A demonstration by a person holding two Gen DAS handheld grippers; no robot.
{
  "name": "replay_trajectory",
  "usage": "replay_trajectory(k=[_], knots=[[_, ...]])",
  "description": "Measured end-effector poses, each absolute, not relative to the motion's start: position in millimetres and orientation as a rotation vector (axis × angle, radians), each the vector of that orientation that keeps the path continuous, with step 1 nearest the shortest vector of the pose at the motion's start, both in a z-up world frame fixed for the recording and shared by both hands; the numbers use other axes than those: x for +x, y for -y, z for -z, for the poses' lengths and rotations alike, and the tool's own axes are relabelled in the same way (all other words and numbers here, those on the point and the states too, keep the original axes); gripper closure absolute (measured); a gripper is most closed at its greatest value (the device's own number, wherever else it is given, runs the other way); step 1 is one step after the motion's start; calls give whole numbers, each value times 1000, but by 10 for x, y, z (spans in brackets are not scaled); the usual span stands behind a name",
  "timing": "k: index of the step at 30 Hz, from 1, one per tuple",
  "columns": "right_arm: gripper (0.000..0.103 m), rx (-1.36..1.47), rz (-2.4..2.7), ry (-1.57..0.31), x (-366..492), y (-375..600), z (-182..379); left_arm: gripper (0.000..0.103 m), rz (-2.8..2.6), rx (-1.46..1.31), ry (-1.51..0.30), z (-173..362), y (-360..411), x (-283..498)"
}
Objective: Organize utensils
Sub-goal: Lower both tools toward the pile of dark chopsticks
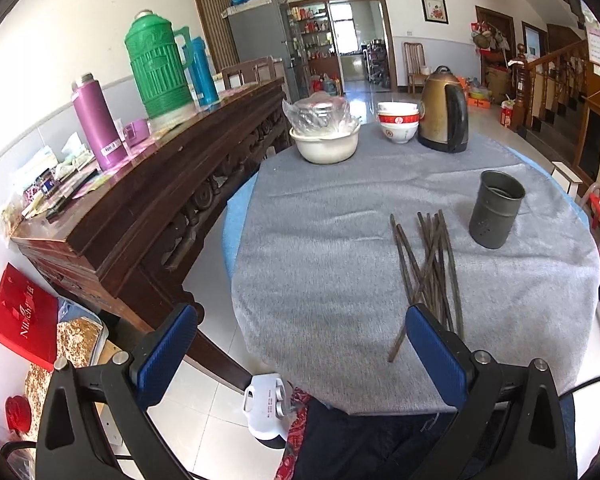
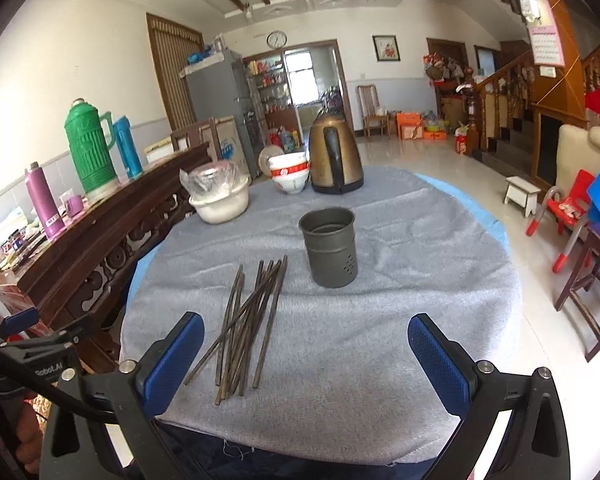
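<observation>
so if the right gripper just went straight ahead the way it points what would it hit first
Probably the dark metal cup, standing upright nearly dead ahead of the open right gripper. The chopsticks lie left of that line. Depth is unclear.

Dark chopsticks [image 2: 248, 320] lie crisscrossed, loose on the cloth, near the upright grey metal holder [image 2: 330, 248].

The table cloth [image 2: 400, 280] is a soft heathered grey, with pale blue showing at its rim. On it the chopsticks [image 2: 248, 320] are dark brown, the holder cup [image 2: 332, 252] a dull gunmetal grey dotted with small holes. The kettle [image 2: 336, 156] is brassy gold with a black handle; the stacked bowls [image 2: 290, 176] are white with a red band. Along the dark carved sideboard [image 1: 140, 208] stand a ribbed green thermos [image 1: 156, 68], a turquoise one [image 1: 204, 72] and a purple flask [image 1: 96, 124]. Both grippers carry blue textured pads [image 2: 172, 360] on black frames.
</observation>
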State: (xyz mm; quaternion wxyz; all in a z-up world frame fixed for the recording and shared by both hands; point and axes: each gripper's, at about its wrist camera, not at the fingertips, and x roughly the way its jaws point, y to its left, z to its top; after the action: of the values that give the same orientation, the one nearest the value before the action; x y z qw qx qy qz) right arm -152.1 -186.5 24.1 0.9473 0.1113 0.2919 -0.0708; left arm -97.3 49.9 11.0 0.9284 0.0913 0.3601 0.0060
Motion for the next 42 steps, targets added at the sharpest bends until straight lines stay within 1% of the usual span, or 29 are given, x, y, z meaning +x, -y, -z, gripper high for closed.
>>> replay_trajectory(k=[6,8,9,10,11,13,16,18,20,26,31,33,34,36,38,40,41,42], knots=[[0,321,49,-674,-1071,1917,-50,0,-6,149,-811,54,-587,-619],[3,375,17,-702,-926,1951,31,0,-1,142,-836,133,-608,-527],[8,396,1,-718,-843,1966,80,0,7,140,-851,188,-610,-469],[15,416,-13,-750,-727,1977,150,0,12,142,-861,224,-603,-428],[18,430,-22,-773,-645,1970,201,0,20,146,-874,276,-590,-367],[37,456,-36,-818,-511,1976,309,1,45,147,-895,356,-557,-247],[46,458,-14,-883,-363,2058,519,10,105,141,-939,463,-471,-52],[47,483,-5,-898,-327,2120,598,17,159,143,-970,522,-363,83],[47,496,19,-907,-309,2199,674,20,226,138,-995,561,-237,214],[47,520,79,-923,-318,2403,750,25,397,97,-1039,663,263,620],[47,534,94,-926,-299,2509,771,42,452,93,-1105,867,571,770],[47,529,94,-930,-270,2523,801,53,458,85,-1143,989,618,853],[47,529,92,-935,-250,2522,812,55,455,80,-1161,1041,635,886],[47,527,91,-944,-209,2510,846,64,462,69,-1174,1097,635,914],[47,527,90,-952,-186,2510,871,68,467,73,-1163,1106,640,930],[47,528,88,-958,-163,2507,895,76,485,60,-1166,1116,630,957],[47,529,88,-961,-149,2502,909,84,496,51,-1170,1119,613,969],[47,529,87,-963,-140,2498,914,88,512,31,-1181,1131,600,1002]])
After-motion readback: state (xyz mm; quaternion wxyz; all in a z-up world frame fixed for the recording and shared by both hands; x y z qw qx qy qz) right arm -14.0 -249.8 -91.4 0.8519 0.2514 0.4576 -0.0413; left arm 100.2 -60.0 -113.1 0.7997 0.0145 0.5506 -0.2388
